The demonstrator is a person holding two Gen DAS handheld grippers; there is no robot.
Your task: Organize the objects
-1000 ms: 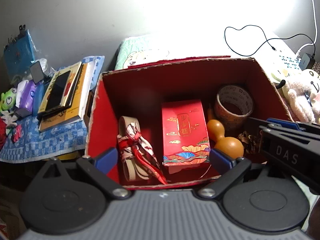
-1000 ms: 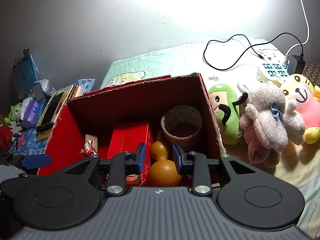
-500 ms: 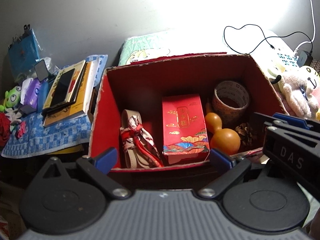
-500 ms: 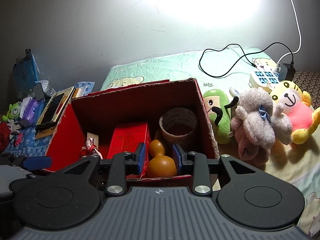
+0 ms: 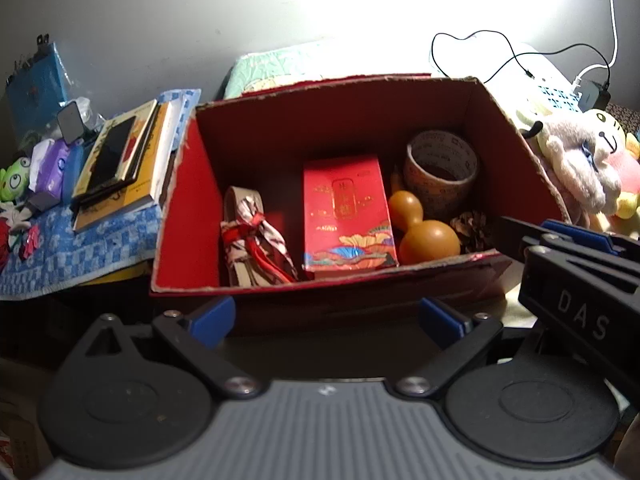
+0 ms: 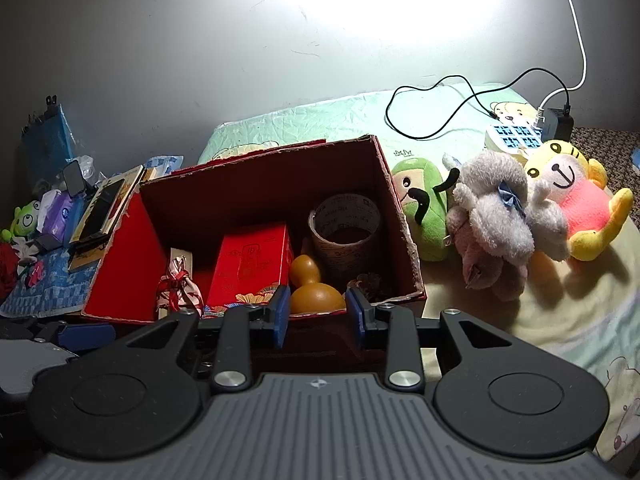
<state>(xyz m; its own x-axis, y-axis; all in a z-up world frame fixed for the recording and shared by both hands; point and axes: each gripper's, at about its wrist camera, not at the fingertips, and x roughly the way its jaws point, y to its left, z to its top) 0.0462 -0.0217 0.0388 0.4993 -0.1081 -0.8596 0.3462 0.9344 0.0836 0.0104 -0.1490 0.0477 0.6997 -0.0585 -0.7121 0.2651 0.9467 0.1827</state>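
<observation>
Both grippers, left (image 5: 326,316) and right (image 6: 318,316), hover before the box (image 5: 280,284), jaws released and empty; the gourd (image 6: 316,294) lies inside.

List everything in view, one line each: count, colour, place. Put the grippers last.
cardboard box: 1, red inside, centre, open.
gift box: 1, red with gold print, middle of the cardboard box.
gourd: 1, orange, right of the gift box.
tape roll: 1, tan, back right of the box.
pinecone: 1, brown, front right corner.
ribbon bundle: 1, beige and red, left of the gift box.
plush toys: 3, green, grey, yellow-pink, on the bed right of the box.
power strip: 1, white and blue, behind the toys.
books: a stack, yellow, left on blue cloth.
left gripper: 1, black with blue pads, open.
right gripper: 1, same, open, empty.
</observation>
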